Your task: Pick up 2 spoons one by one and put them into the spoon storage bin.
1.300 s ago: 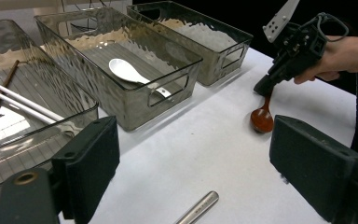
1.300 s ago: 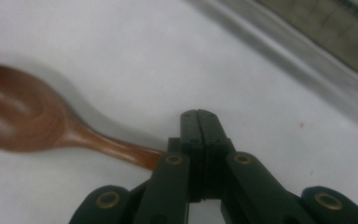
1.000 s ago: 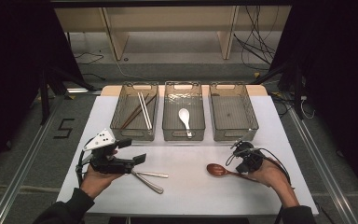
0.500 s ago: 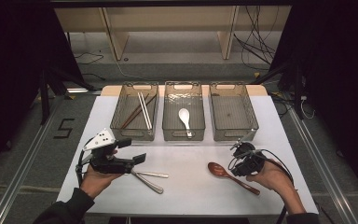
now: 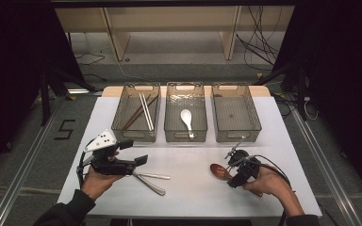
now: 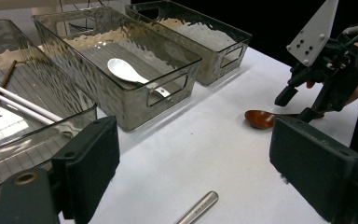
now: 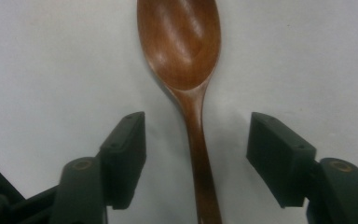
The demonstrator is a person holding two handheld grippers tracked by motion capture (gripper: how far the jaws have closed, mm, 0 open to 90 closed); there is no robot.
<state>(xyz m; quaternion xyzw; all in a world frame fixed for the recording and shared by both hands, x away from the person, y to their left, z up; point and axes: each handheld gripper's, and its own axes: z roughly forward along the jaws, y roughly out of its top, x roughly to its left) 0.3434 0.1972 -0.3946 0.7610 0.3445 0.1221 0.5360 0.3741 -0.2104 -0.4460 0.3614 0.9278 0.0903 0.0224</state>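
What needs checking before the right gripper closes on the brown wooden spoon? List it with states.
1. Right gripper open, its jaws having just been opening: ok.
2. Wooden spoon handle lies between the fingers, pads clear of it: ok.
3. Spoon flat on the white table, bowl up: ok.
4. Left gripper apart from the spoon, above the metal utensils: ok.
5. Right-hand bin holds nothing: ok.
6. Which bin this spoon belongs in: cannot tell.

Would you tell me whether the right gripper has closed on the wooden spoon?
No: the right gripper is open, its jaws just widened, either side of the wooden spoon.
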